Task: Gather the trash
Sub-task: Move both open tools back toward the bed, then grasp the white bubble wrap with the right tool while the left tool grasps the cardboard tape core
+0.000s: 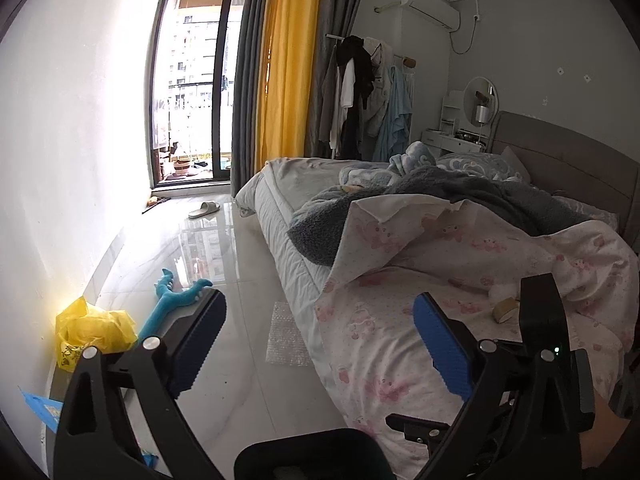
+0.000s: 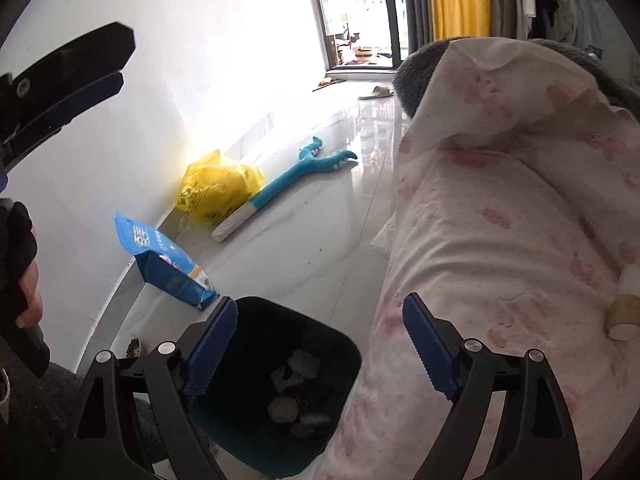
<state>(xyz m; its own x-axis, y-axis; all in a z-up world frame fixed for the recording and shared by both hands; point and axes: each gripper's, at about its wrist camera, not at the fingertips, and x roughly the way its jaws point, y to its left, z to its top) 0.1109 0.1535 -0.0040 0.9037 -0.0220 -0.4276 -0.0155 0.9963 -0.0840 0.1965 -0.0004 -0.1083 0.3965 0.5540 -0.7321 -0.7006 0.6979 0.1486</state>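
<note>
A dark bin [image 2: 344,344] stands on the floor against the bed and holds several crumpled scraps [image 2: 298,366]. My right gripper [image 2: 320,304] hangs over it, jaws open, nothing between them. My left gripper [image 1: 320,298] is open and empty too, pointing along the bed's edge. One of its fingers [image 2: 80,76] shows at the upper left of the right wrist view. By the wall lie a yellow plastic bag [image 1: 96,328] [image 2: 220,188] and a blue packet [image 2: 168,260] [image 1: 40,408]. A tape roll [image 1: 505,309] [image 2: 624,316] rests on the pink quilt.
The bed [image 1: 280,240] with its pink quilt [image 2: 500,240] fills the right side. On the tiled floor are a teal toy stick [image 1: 172,300] [image 2: 288,176], a bubble-wrap sheet [image 1: 286,336] and a slipper [image 1: 204,210]. A brown scrap [image 2: 134,347] lies beside the bin.
</note>
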